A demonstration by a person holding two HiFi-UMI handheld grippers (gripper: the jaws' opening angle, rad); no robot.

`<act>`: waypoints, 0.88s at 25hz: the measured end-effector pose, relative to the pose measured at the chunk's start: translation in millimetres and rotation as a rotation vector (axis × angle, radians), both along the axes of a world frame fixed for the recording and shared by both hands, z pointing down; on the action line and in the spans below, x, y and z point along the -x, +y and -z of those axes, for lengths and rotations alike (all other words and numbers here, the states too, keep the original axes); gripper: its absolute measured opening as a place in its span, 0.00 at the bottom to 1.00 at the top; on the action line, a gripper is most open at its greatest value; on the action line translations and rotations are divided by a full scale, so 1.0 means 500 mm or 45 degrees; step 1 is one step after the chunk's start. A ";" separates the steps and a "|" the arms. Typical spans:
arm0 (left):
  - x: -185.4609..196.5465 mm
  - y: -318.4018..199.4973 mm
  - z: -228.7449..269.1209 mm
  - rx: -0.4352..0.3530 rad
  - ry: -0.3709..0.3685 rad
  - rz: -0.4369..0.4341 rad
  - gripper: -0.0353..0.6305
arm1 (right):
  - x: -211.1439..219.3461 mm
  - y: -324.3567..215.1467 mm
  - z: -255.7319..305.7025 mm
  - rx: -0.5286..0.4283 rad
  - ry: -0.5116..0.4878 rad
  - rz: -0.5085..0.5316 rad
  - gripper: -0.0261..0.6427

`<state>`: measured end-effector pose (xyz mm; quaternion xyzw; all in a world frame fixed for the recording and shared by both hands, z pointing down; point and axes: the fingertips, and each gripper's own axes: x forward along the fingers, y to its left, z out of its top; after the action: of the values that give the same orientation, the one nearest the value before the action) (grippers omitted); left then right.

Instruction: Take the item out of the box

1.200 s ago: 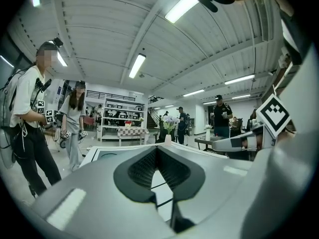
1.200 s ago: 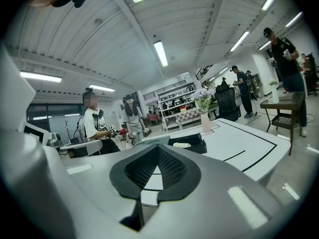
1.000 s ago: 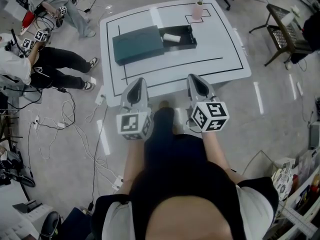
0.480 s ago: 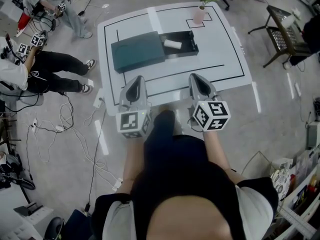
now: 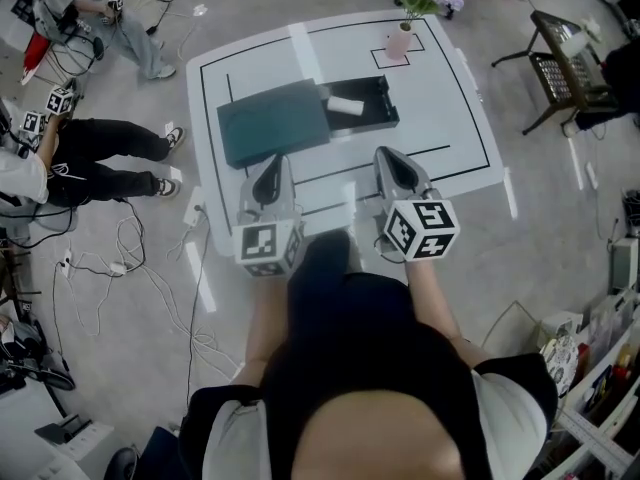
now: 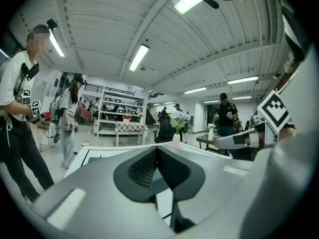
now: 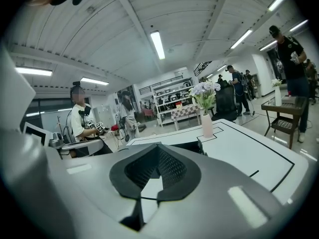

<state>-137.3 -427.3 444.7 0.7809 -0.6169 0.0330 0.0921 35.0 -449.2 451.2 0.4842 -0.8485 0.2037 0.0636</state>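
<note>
A white table with black lines stood on a grey floor in a big room. A flat dark green box was seen on it, with its black tray open at one side. A small white roll was lying inside the tray. A pink vase with purple flowers was placed at the far edge. The left gripper and the right gripper were held over the near edge, well apart from the box. Both pairs of jaws were pressed together, and nothing was held in them. The roll was not yet taken out. It seemed the whole job was left: the tray was to be reached, and the roll gripped and lifted out.
</note>
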 end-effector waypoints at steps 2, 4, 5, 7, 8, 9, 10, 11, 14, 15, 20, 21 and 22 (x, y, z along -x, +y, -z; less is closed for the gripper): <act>-0.001 -0.021 -0.002 0.006 -0.001 -0.008 0.07 | 0.003 -0.019 0.000 0.006 0.001 -0.004 0.04; 0.002 -0.042 -0.005 0.012 0.002 -0.010 0.07 | 0.006 -0.038 -0.003 0.013 0.006 -0.009 0.04; 0.005 -0.052 -0.008 0.017 0.006 -0.009 0.07 | 0.007 -0.047 -0.005 0.018 0.009 -0.010 0.04; 0.011 -0.071 -0.013 0.027 0.013 -0.007 0.07 | 0.010 -0.066 -0.011 0.030 0.016 -0.009 0.04; 0.013 -0.080 -0.016 0.030 0.014 -0.007 0.07 | 0.011 -0.074 -0.015 0.038 0.019 -0.007 0.04; 0.016 -0.089 -0.019 0.033 0.014 -0.008 0.07 | 0.012 -0.084 -0.019 0.046 0.024 -0.002 0.04; 0.018 -0.099 -0.022 0.034 0.012 -0.010 0.07 | 0.013 -0.094 -0.024 0.056 0.030 0.003 0.04; 0.018 -0.108 -0.024 0.032 0.012 -0.013 0.07 | 0.014 -0.104 -0.028 0.065 0.037 0.009 0.04; 0.021 -0.132 -0.027 0.032 0.017 -0.022 0.07 | 0.019 -0.132 -0.034 0.084 0.055 0.025 0.04; 0.025 -0.138 -0.027 0.039 0.018 -0.018 0.07 | 0.023 -0.141 -0.035 0.088 0.057 0.033 0.04; 0.043 -0.168 -0.032 0.059 0.024 -0.001 0.07 | 0.050 -0.177 -0.043 0.118 0.070 0.107 0.04; 0.046 -0.174 -0.034 0.065 0.028 0.004 0.07 | 0.056 -0.185 -0.044 0.121 0.073 0.124 0.04; 0.050 -0.181 -0.036 0.070 0.029 0.006 0.07 | 0.062 -0.192 -0.045 0.124 0.077 0.139 0.04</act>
<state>-162.0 -517.8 462.5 0.7768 -0.6167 0.0408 0.1209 4.0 -545.0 473.5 0.4394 -0.8604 0.2265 0.1237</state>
